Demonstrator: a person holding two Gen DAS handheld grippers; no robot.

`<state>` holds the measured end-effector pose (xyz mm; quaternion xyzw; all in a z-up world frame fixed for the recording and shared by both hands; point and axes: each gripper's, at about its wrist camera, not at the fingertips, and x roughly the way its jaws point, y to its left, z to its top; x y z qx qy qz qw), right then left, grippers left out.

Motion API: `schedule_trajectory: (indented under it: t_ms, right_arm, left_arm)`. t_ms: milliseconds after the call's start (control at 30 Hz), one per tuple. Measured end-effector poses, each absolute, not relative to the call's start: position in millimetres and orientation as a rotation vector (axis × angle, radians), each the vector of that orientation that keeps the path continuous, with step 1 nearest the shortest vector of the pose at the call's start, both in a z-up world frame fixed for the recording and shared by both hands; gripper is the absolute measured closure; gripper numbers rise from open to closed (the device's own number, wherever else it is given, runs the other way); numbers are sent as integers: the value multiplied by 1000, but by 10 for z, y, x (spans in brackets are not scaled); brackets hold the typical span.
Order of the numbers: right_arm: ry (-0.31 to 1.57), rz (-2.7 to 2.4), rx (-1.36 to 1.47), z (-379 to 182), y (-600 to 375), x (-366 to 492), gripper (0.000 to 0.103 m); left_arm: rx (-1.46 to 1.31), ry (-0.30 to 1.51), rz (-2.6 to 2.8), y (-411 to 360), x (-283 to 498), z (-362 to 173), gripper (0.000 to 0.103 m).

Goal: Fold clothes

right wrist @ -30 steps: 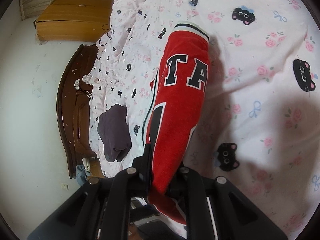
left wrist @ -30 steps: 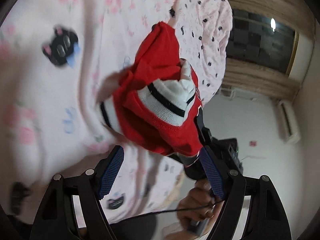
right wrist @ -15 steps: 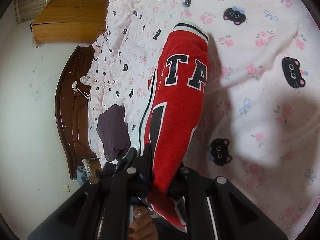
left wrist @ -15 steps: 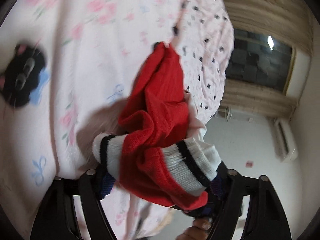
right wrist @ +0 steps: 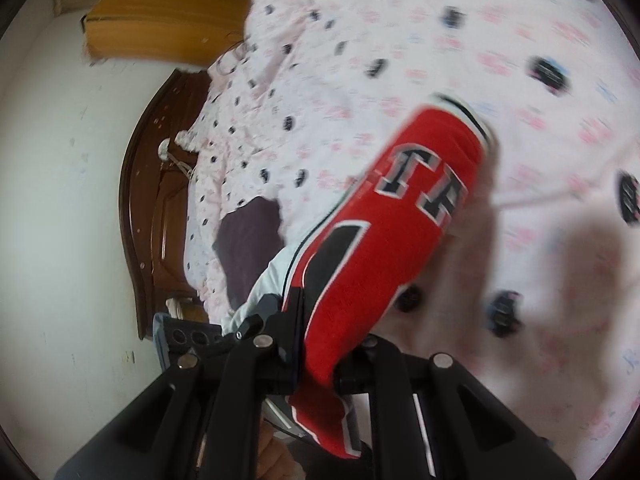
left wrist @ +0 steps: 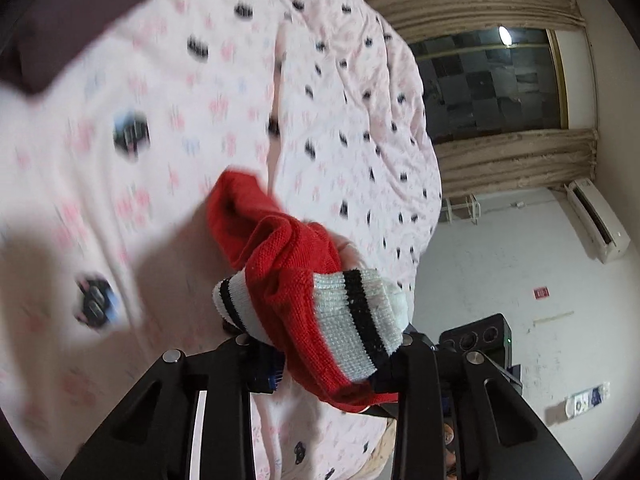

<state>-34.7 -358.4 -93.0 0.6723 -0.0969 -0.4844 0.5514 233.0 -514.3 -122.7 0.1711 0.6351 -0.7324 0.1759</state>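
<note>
A red knit sweater (left wrist: 288, 264) with white-and-black striped cuffs (left wrist: 352, 320) is bunched between the fingers of my left gripper (left wrist: 328, 364), which is shut on it. In the right wrist view the same red sweater (right wrist: 400, 220) shows its black letters and stretches away over the bed, tilted to the right. My right gripper (right wrist: 320, 360) is shut on its near edge. Both grippers hold the garment above the pink patterned bedsheet (left wrist: 160, 120). Part of the sweater hangs below the right gripper's fingers.
A dark folded garment (right wrist: 248, 248) lies on the bed by the brown headboard (right wrist: 148, 200). A wooden cabinet (right wrist: 160, 12) stands beyond it. A crumpled quilt (left wrist: 360, 120) covers the far bed side, with a dark window (left wrist: 492, 84) and an air conditioner (left wrist: 596, 220) behind.
My left gripper, open a second ago, has shut on the bunched sweater cuffs. Both grippers have swung; the sweater now leans to the right in the right wrist view.
</note>
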Motion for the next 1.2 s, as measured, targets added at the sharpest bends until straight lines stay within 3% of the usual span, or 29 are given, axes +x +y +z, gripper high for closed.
schedule_trajectory:
  t_ms: [367,600,733,933,1067,1200]
  right_arm:
    - [-132,-1037,1421,4,-5216,254,91]
    - [-117,-897,1211,440,-6283,1071,91]
    - [-57,-821,1211,175,-6593,1498,91]
    - [151,-771,1330,-793,-6451,1967,91]
    - [210,-759,1392,-1213,-6188,1991,90]
    - [236,-784,1424,-1418,-6017,1922,82]
  left_arm:
    - [425,1432,-2070,-6548,3002,0,76]
    - [206,1158,-2045,-7151,3809,374,76]
    - [190,1193,-1936,-7209,4209,-91,76]
    - [219,1387,-1777,-6888,4594,-1191,76]
    - [208,1453,-1732,-6534,4652,-1584,75]
    - [182,1461,-1714,-6317,4638,-1700,70]
